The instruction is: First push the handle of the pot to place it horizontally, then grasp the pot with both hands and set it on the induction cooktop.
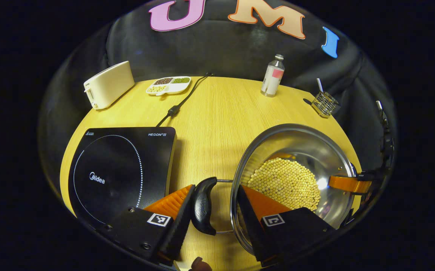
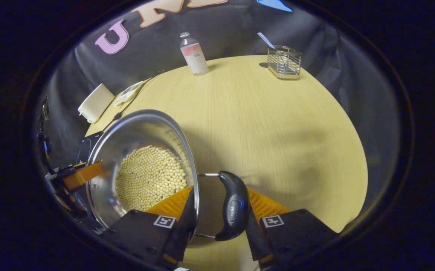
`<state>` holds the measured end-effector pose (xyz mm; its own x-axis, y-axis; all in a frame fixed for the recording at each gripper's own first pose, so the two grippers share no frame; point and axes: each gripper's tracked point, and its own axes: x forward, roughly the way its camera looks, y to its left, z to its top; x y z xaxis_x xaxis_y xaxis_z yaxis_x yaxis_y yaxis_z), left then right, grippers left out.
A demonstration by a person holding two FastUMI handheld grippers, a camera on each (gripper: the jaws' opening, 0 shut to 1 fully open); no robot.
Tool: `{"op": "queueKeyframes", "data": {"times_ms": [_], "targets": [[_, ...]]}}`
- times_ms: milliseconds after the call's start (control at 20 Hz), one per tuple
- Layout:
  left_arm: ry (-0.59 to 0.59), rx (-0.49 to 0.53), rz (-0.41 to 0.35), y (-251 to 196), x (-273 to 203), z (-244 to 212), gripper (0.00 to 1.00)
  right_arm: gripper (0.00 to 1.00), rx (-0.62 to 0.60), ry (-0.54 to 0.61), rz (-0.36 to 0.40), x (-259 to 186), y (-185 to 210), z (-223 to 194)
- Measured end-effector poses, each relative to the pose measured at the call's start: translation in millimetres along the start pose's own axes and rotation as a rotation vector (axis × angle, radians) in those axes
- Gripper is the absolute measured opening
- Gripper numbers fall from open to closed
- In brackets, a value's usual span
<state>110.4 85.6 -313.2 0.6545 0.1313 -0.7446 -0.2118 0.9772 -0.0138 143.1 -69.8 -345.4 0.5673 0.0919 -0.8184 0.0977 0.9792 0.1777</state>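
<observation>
POT: pot (image 1: 296,169) of beans on surface (image 1: 217,113), beside cooktop (image 1: 119,173) | CLAWS: left claw (image 1: 215,210) and right claw (image 2: 217,214) each straddle a side handle (image 1: 203,205), clenching unconfirmed | RISK: uneven lift tilts pot, spilling beans.

You can read "Midea" on the induction cooktop (image 1: 121,171), lower left of the left gripper view, and "HEGON III" at its upper right corner.

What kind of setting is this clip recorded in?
Likely a staged kitchen tabletop in a recording booth: an induction cooktop, a toaster and a steel pot of beans sit on a wooden table.
</observation>
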Motion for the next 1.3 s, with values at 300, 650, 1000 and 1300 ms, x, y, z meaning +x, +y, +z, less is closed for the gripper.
{"op": "queueKeyframes", "data": {"times_ms": [300, 650, 1000, 1300], "targets": [[0.002, 0.001, -0.003, -0.3, -0.8, 0.0, 0.70, 0.53, 0.018, 0.002, 0.004, -1.1, 1.5, 1.2], [0.012, -0.001, -0.010, -0.9, -0.7, 1.1, 0.66, 0.59, 0.025, -0.007, -0.009, -1.5, 1.8, 2.3], [0.030, -0.020, 0.023, -3.6, -5.2, -0.4, 0.65, 0.58, 0.011, 0.014, -0.005, -2.3, 0.1, 5.5], [-0.003, -0.040, 0.046, -14.9, -28.0, 7.1, 0.65, 0.58, -0.017, 0.005, 0.016, -22.6, -5.6, 18.3]]}}
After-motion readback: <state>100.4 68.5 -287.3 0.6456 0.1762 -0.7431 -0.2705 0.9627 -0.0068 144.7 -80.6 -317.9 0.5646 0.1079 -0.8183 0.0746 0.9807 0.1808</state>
